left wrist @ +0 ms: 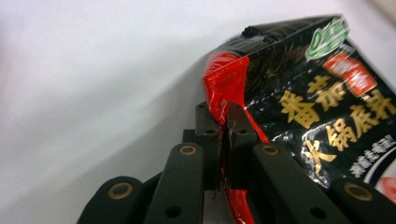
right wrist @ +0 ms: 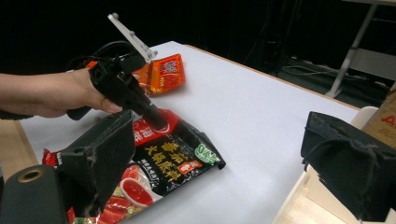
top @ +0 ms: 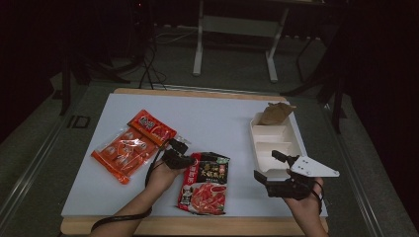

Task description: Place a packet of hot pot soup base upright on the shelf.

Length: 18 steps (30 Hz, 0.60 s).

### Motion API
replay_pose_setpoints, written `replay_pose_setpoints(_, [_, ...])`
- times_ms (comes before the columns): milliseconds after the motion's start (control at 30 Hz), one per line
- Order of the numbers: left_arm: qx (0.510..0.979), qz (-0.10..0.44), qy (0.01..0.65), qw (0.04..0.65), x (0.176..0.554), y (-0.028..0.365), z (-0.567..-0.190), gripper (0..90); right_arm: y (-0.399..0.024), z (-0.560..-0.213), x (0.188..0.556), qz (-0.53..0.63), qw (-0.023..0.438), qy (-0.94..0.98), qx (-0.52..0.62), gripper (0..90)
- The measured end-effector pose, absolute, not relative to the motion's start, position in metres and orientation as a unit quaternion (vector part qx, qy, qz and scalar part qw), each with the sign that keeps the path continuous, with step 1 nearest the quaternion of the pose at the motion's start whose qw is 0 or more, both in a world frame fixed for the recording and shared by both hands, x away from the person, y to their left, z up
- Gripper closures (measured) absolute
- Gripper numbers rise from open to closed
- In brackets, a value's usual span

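Looks like a lab/recording studio: dark room, black drapes all round, cables [top: 150,64] on grey carpet, a metal bench frame [top: 236,37] behind, white-topped table [top: 207,113] w/ wood edge.

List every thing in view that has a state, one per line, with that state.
Left gripper: shut on the black sauce packet's red edge.
Black sauce packet: flat on the table, one edge pinched.
Right gripper: open, holding nothing.
Orange packets: lying flat, untouched.
White tray: brown item in its far compartment.
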<state>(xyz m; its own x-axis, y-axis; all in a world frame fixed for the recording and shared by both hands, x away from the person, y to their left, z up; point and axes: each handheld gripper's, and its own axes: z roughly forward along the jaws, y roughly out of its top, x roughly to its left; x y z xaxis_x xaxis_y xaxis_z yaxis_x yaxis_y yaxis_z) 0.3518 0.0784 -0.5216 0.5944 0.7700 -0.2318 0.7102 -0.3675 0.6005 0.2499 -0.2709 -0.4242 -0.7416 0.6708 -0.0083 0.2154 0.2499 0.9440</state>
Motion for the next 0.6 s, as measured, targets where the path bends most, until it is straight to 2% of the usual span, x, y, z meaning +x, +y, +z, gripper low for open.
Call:
replay_pose_setpoints(100, [0.826,0.057,0.437,0.351,0.349,0.076,-0.515,87.9,-0.272,-0.424,0.25,0.542,0.209,0.761,0.29,13.4])
replay_pose_setpoints(367, [0.813,0.071,0.405,0.412,0.335,0.075,-0.488,88.0,-0.273,-0.422,0.249,0.546,0.207,0.758,0.29,13.4])
replay_pose_setpoints(600, [0.805,0.076,0.389,0.442,0.322,0.075,-0.471,88.0,-0.27,-0.422,0.248,0.546,0.201,0.761,0.287,13.3])
